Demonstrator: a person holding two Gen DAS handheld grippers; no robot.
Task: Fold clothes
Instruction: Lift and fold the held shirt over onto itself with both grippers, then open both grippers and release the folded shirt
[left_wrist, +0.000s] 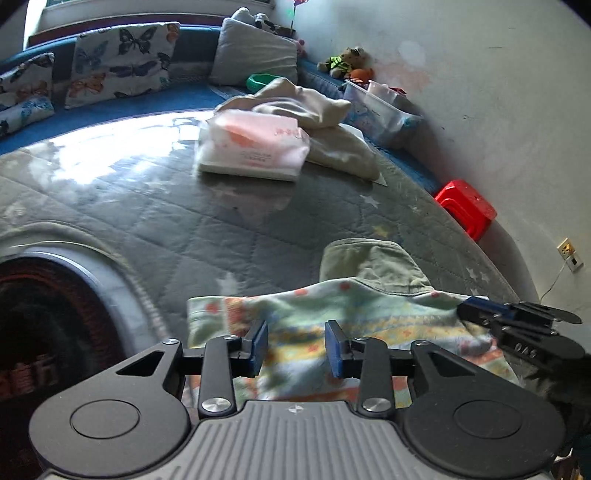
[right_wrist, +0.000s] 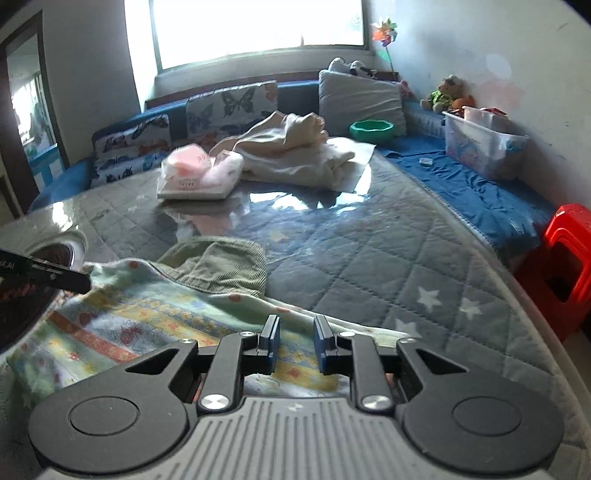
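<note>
A pastel striped cloth (left_wrist: 332, 306) (right_wrist: 129, 317) lies spread on the grey quilted bed, close in front of both grippers. An olive-green corduroy garment (left_wrist: 369, 266) (right_wrist: 221, 262) lies just beyond it, partly under its far edge. My left gripper (left_wrist: 296, 347) hovers over the cloth's left part with its jaws apart and nothing pressed between the pads. My right gripper (right_wrist: 297, 345) is over the cloth's right edge, jaws a little apart, pads not pressing on anything. Each gripper shows in the other's view, the right gripper (left_wrist: 480, 310) and the left gripper (right_wrist: 48, 277).
A cream clothes pile (right_wrist: 295, 155) and a pink-white packet (left_wrist: 255, 144) lie mid-bed. A green bowl (right_wrist: 371, 129), pillows and a clear plastic box (right_wrist: 480, 144) line the back. A red stool (left_wrist: 465, 206) stands at the bed's right. A dark round-rimmed container (left_wrist: 48, 314) is at left.
</note>
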